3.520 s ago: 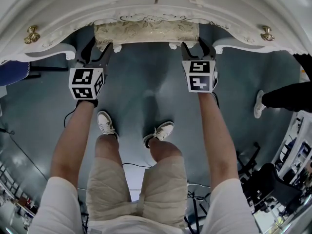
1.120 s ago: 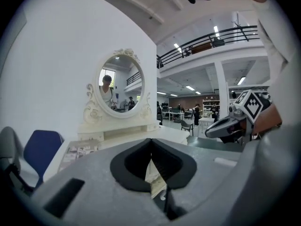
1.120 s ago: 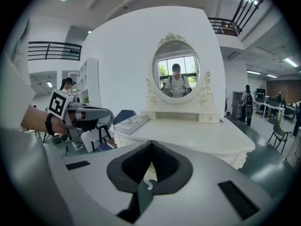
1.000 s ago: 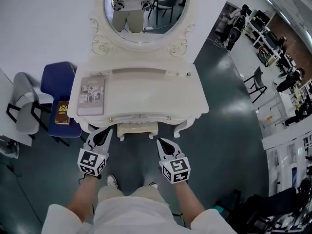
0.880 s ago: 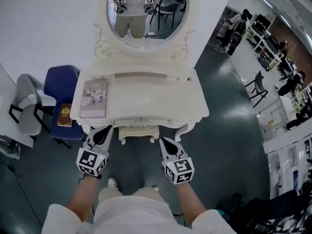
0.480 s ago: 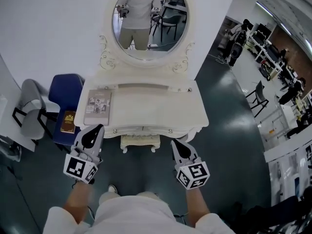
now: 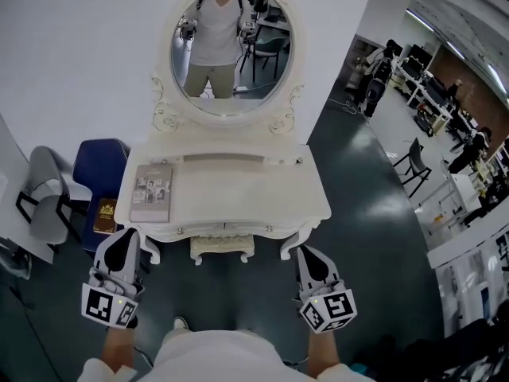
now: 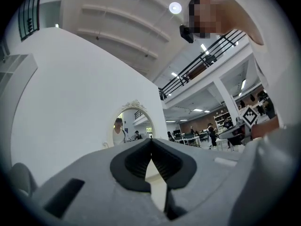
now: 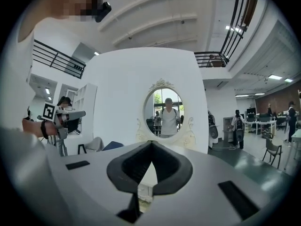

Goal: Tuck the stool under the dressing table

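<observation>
Already, stool sits tucked under dressing table; left gripper, right gripper jaws closed, empty.

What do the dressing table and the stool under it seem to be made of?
Dressing table: likely painted wood, cream with a soft sheen; carved, scrolled edges suggest it. Stool: matching cream carved frame, probably wood too; its seat is mostly hidden under the table.

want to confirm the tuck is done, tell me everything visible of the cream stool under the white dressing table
The cream stool sits upright under the white dressing table, centred between its front legs. Only its front edge shows: a pale seat edge on a white frame, two short legs on the dark floor. The rest is hidden beneath the tabletop. Nothing else visibly touches it.
</observation>
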`<state>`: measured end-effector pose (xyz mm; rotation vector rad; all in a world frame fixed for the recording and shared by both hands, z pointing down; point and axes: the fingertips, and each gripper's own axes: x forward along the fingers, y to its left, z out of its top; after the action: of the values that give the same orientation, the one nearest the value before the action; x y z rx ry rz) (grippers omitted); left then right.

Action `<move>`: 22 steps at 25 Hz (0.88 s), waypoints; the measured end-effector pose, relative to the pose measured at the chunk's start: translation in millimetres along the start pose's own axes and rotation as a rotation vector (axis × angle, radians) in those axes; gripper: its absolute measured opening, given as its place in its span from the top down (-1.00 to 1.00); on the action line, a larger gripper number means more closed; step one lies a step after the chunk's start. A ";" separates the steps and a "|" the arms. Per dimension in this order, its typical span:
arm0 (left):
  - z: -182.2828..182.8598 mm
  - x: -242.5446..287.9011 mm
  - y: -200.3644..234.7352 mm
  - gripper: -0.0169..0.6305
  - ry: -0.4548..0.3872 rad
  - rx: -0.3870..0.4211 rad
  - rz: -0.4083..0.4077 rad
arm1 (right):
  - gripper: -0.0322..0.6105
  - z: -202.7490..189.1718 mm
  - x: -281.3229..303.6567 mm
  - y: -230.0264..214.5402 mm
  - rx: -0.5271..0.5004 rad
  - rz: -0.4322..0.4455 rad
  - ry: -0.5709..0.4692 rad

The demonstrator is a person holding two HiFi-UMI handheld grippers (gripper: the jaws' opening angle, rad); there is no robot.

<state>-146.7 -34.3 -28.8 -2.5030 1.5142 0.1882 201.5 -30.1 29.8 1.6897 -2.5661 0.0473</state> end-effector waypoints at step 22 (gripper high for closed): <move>16.4 -39.1 21.5 0.90 -0.020 -0.015 0.077 | 0.90 10.8 -16.2 14.7 -0.016 -0.079 -0.009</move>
<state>-184.0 -6.4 -38.6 -2.4489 1.6087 0.2368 193.9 -10.1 18.0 1.7876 -2.4965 0.0152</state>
